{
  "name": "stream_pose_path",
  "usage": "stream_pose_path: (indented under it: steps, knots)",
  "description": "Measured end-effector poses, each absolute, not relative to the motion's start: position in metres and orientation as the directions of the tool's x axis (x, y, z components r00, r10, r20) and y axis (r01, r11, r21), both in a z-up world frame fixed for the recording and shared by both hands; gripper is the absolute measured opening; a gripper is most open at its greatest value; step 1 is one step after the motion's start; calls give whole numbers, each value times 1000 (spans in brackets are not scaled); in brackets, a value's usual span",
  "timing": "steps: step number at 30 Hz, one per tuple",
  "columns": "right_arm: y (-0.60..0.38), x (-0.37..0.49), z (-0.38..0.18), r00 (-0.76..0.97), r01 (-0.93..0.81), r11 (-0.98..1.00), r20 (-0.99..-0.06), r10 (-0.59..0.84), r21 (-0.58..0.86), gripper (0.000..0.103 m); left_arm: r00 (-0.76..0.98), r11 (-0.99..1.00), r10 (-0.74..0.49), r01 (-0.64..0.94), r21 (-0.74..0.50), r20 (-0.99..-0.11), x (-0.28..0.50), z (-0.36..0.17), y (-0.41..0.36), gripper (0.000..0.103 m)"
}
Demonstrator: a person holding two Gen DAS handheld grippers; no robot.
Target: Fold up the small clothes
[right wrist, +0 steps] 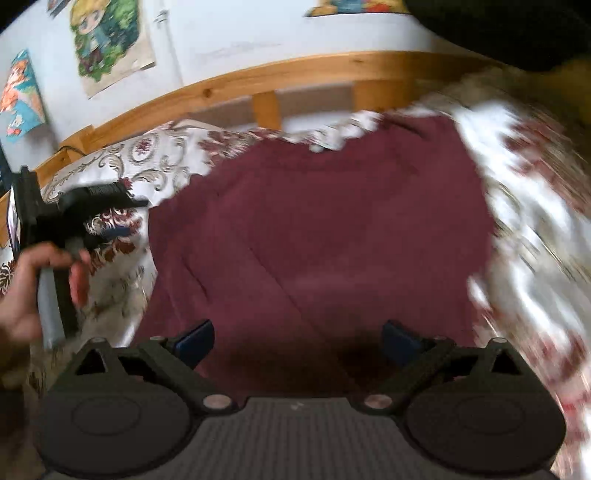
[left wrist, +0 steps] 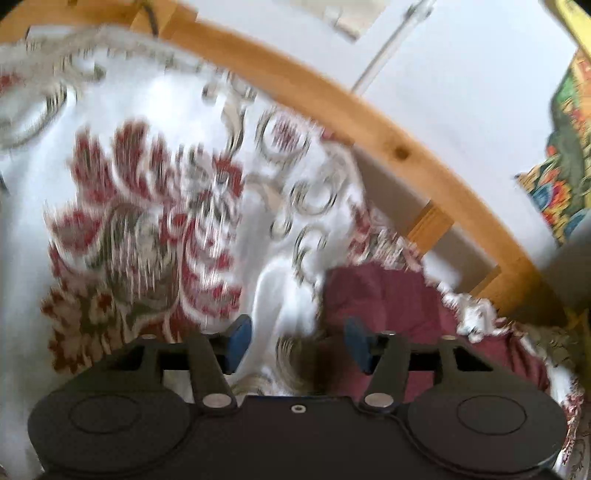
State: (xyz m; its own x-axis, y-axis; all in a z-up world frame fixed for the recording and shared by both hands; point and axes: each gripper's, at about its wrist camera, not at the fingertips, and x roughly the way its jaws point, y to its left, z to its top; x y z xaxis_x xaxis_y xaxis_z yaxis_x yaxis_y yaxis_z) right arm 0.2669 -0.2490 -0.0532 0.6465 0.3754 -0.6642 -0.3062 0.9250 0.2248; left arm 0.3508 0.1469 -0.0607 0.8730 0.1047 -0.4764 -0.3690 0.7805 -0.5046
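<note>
A dark maroon garment (right wrist: 314, 240) lies spread flat on a white bedspread with red flowers (right wrist: 159, 155); creases run across the cloth. My right gripper (right wrist: 298, 341) hovers over its near part, jaws wide open and holding nothing. In the left wrist view only a corner of the maroon garment (left wrist: 399, 306) shows at the lower right. My left gripper (left wrist: 298, 345) is open over the bedspread (left wrist: 147, 221) just beside that corner's left edge, with nothing between its blue pads (left wrist: 240, 341). The right wrist view also shows the left gripper (right wrist: 92, 218) at the garment's left side, held by a hand (right wrist: 26, 291).
A wooden bed rail (right wrist: 295, 79) (left wrist: 369, 125) runs along the far side against a white wall. Posters (right wrist: 107, 40) hang on the wall. A colourful patterned thing (left wrist: 565, 166) is at the right edge. Something dark (right wrist: 509, 29) fills the top right corner.
</note>
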Motion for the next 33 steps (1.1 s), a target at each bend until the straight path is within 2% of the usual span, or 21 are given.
stream_pose_path:
  steps: [3,5,8,10,13,15,16,18,20,21,25,28,31,33]
  knots:
    - [-270,257,-56,687,-222,940,-642,340,260,101,883,789,145,-375,-486,-446,341,-49,148,66]
    - [-279,262,-57,699,-203,925,-613,367,322,101,885,798,145,-370,-477,-443,341,-47,148,66]
    - [-282,271,-57,699,-215,911,-596,395,352,101,892,851,76,-290,-437,-445,352,-49,139,69]
    - [-278,273,-58,697,-237,912,-595,399,334,101,886,902,15,-212,-377,-462,362,-54,127,71]
    - [-267,278,-62,680,-274,905,-600,421,325,101,852,944,19,-187,-271,-522,375,-69,112,67]
    - [-263,276,-64,666,-290,898,-605,437,329,101,827,936,31,-221,-275,-561,380,-77,116,51]
    - [-260,274,-64,660,-296,896,-607,442,331,101,823,919,10,-231,-318,-568,380,-81,122,46]
    - [-259,271,-64,657,-304,895,-609,445,326,101,828,867,-43,-247,-432,-559,379,-86,135,25]
    - [-259,270,-63,662,-305,897,-606,441,320,101,835,833,-75,-248,-494,-545,377,-88,142,13]
    - [-260,270,-62,664,-302,898,-605,439,320,102,835,829,-76,-251,-500,-545,375,-87,142,11]
    - [-264,272,-65,661,-277,899,-611,435,340,102,810,845,1,-315,-433,-586,368,-81,136,10]
    - [-265,274,-69,654,-263,899,-620,433,351,102,791,831,4,-343,-439,-612,371,-83,139,12]
    - [-265,274,-69,655,-258,904,-627,422,340,102,768,801,-2,-383,-461,-641,372,-90,146,24]
    - [-266,274,-70,658,-253,909,-630,413,332,102,763,790,5,-400,-466,-647,371,-89,148,37]
